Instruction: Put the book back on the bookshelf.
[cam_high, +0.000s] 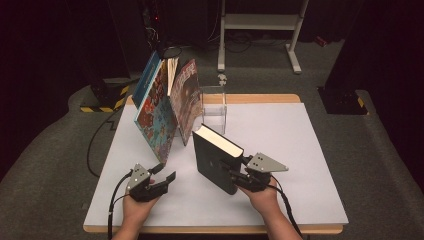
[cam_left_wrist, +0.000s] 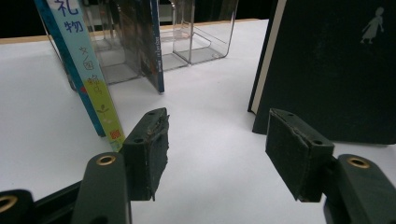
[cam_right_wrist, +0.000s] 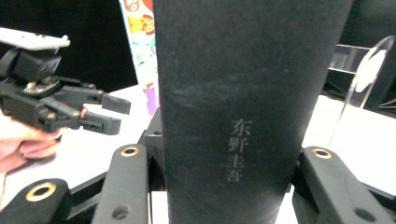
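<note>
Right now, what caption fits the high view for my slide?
Right gripper clamps an upright thick black hardcover book; open left gripper waits beside leaning colourful picture books.

the black book (cam_high: 216, 159) is a thick hardcover with a plain dark cover and pale page edges showing along its top. it stands upright on its bottom edge on the white table (cam_high: 300, 150), a little right of the middle and nearer the near edge than the far one, its spine turned toward the near edge. the spine (cam_right_wrist: 233, 116) carries a short column of pale characters low down; a small pale figure (cam_left_wrist: 371, 25) sits high on the cover.
</note>
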